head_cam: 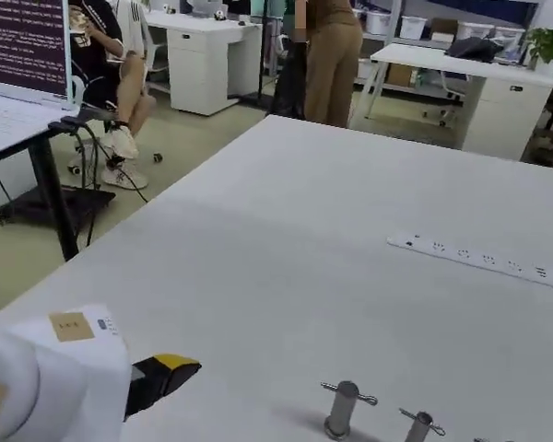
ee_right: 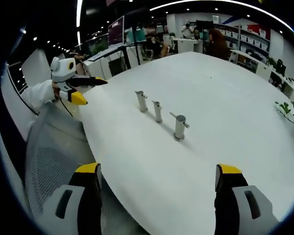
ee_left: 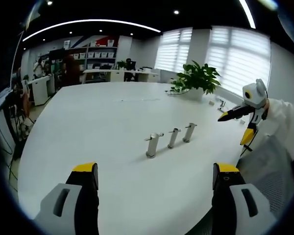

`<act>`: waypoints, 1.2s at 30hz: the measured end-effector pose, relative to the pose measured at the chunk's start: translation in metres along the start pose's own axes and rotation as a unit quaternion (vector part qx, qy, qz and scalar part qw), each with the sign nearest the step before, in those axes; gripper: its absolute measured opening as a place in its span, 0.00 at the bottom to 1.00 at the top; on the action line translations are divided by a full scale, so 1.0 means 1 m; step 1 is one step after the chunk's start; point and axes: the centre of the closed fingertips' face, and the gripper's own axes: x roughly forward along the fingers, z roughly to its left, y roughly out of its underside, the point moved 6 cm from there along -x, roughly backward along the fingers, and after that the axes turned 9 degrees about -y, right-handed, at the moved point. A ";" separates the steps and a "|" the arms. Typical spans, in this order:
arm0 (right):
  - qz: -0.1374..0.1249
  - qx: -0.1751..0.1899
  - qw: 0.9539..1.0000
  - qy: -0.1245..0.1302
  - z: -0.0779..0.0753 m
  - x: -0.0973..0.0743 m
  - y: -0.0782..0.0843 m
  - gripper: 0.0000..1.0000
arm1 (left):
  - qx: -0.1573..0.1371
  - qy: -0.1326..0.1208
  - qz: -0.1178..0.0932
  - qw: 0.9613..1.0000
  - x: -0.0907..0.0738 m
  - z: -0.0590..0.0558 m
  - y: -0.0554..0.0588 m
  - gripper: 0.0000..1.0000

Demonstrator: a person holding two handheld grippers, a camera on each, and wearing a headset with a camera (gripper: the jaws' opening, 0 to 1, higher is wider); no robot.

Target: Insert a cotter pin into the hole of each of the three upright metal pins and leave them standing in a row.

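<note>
Seemingly complete: three metal pins (ee_left: pixel 174 138) stand upright in a row near the worktop's (ee_left: pixel 103 127) edge closest to the person. Each seems to carry a thin cotter pin (head_cam: pixel 350 394) through its top. The left gripper (ee_left: pixel 155 171) and right gripper (ee_right: pixel 158 171) are both wide open and hold nothing. Both are well apart from the row ahead. A careless sweep could topple a pin or dislodge a loose cotter pin.
</note>
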 end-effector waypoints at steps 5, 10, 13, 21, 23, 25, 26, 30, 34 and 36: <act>-0.001 -0.002 1.000 -0.002 -0.001 -0.001 -0.001 0.95 | -0.011 -0.012 -0.005 1.000 -0.003 0.001 0.001 0.97; 0.007 -0.009 1.000 -0.004 -0.004 -0.001 0.002 0.95 | -0.001 -0.015 0.000 1.000 -0.004 -0.003 0.002 0.98; 0.006 -0.008 1.000 -0.002 -0.007 0.000 0.002 0.95 | 0.004 -0.005 0.009 1.000 -0.004 -0.008 0.004 0.98; 0.005 -0.017 1.000 -0.006 -0.007 0.001 0.000 0.94 | 0.011 -0.001 0.016 1.000 -0.002 -0.010 0.008 0.98; 0.004 -0.017 1.000 -0.004 -0.008 0.000 0.000 0.94 | 0.011 0.001 0.014 1.000 -0.003 -0.010 0.008 0.98; 0.000 -0.017 1.000 0.002 -0.009 -0.001 -0.001 0.94 | 0.013 0.002 0.012 1.000 -0.004 -0.009 0.007 0.98; -0.004 -0.016 1.000 0.006 -0.010 -0.002 -0.001 0.94 | 0.014 0.002 0.012 1.000 -0.005 -0.009 0.007 0.98; -0.016 -0.011 1.000 0.014 -0.009 -0.005 -0.002 0.94 | 0.019 0.005 0.010 1.000 -0.008 -0.008 0.008 0.98; -0.031 0.003 0.999 0.027 -0.008 -0.008 0.001 0.94 | 0.014 0.008 0.018 1.000 -0.011 -0.008 0.011 0.99; -0.033 0.007 0.999 0.031 -0.010 -0.008 0.002 0.94 | 0.010 0.009 0.019 1.000 -0.012 -0.008 0.013 0.99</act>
